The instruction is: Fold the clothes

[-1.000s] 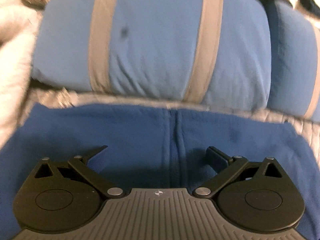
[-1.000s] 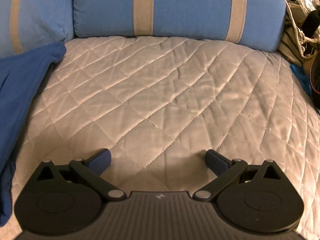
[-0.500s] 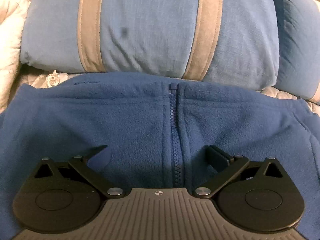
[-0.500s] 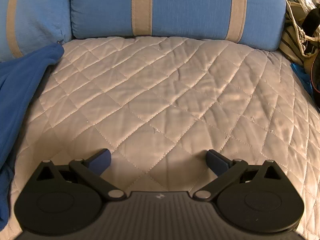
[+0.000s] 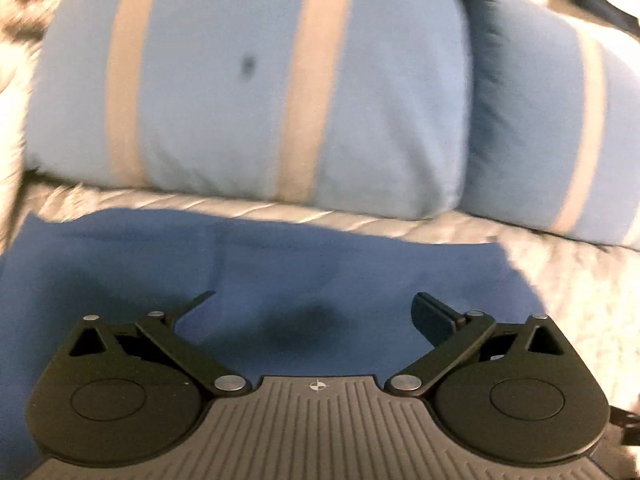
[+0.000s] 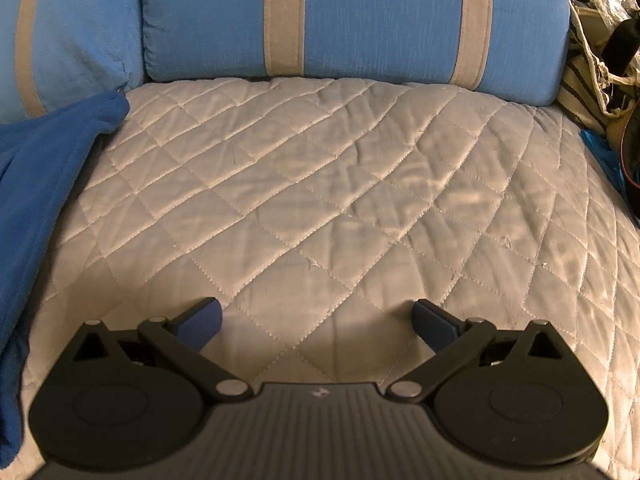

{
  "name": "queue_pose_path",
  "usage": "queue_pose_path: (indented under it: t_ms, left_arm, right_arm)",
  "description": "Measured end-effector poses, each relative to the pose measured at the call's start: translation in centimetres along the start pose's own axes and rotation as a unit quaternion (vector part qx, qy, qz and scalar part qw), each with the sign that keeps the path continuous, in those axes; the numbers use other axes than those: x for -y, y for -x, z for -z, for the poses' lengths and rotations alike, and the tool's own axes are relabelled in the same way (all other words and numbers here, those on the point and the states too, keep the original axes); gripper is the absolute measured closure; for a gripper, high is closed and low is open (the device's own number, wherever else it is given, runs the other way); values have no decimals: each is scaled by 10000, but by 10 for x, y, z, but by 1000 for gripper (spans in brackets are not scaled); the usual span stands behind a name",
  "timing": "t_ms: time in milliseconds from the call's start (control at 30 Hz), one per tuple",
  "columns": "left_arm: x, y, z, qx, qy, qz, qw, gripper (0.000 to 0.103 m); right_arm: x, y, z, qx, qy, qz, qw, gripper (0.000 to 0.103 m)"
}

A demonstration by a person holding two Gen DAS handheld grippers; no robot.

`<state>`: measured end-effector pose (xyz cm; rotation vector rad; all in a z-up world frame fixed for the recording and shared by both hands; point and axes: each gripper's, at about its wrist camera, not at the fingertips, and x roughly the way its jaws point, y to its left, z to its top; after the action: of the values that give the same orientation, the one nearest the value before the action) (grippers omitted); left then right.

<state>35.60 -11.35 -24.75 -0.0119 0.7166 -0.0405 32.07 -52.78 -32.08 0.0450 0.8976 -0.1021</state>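
Blue fleece [image 5: 320,272] lies flat right under left tool [image 5: 314,308], fingers apart; right tool [image 6: 316,316] spread too, over bare quilt [image 6: 340,184], fleece off to its left

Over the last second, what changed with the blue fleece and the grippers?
The left gripper swung over the blue fleece: the zipper seen half a second ago is gone from its blurred view. The right gripper stayed over the quilt. Both remain open, holding nothing.
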Motion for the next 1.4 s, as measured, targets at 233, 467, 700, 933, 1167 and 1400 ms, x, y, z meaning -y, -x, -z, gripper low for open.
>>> queue_pose_path:
  t_ms: [233,467,700,933,1167,1400]
  left_arm:
    - [60,-30,17,-255,-249,343,9988,0]
    - [76,-51,46,-36,-556,202,9982,0]
    - [69,-53,42,-187,-322,359,9987,0]
    - [58,-1,40,-170,-559,485,9971,0]
    - [13,77,29,-106,-1090,596,9922,0]
    - [-31,146,6,42,-1700,267,9851,0]
  right_arm:
    - [1,0,1,24,0,-15,10000,0]
    - [-1,0,0,25,-2,21,10000,0]
    - [-2,0,0,31,32,14,10000,0]
    - [7,23,0,430,-170,-598,9971,0]
    - [22,69,-8,892,-138,-1077,9901,0]
    - [42,119,-46,1164,136,-1241,9853,0]
